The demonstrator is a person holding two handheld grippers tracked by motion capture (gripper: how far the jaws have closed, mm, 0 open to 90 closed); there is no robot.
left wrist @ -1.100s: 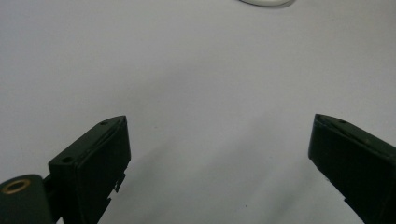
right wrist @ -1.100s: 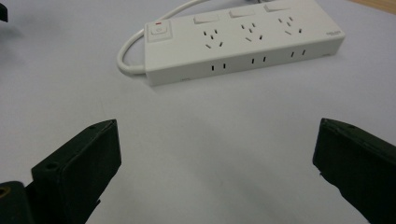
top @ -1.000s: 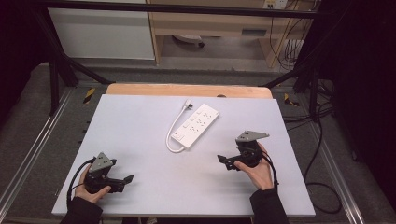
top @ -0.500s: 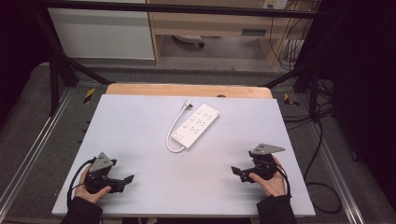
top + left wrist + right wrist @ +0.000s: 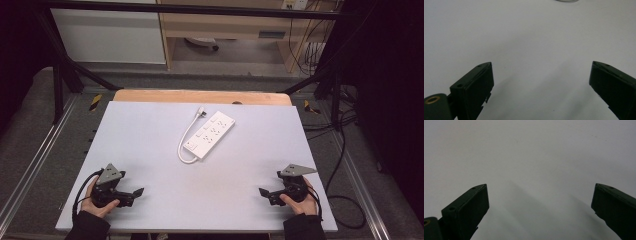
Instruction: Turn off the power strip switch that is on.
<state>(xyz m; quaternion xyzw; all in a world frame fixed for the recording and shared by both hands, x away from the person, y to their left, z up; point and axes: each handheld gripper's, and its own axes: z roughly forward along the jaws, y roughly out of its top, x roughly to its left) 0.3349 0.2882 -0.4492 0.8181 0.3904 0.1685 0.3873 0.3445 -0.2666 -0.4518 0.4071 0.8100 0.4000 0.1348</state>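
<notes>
A pale grey-white desk [image 5: 150,150] is taking up most of the high view, with a strip of bare wood [image 5: 200,96] showing along its far edge. Metal rails and dark frame posts are running along both sides, and beyond the far edge a cabinet and a shelf unit with hanging cables are standing on the floor.

A white power strip [image 5: 211,135] is lying flat on the far half of the desk, a little right of the middle, angled so that its far end is pointing toward the far right. Its white cord [image 5: 184,142] is looping from the near end out to the left and back up to a plug [image 5: 201,112] resting just beside the strip's far end.

The left gripper [image 5: 134,192] is sitting low at the near left corner of the desk, held in the person's left hand [image 5: 97,202], its jaws pointing right toward the middle. In the left gripper view [image 5: 541,77] the two black jaws are standing wide apart with only bare desk between them.

The right gripper [image 5: 264,192] is resting at the near right corner in the right hand [image 5: 300,200], its jaws pointing left. In the right gripper view [image 5: 540,197] its jaws are likewise spread wide over bare surface, holding nothing. Both grippers are well apart from the power strip.
</notes>
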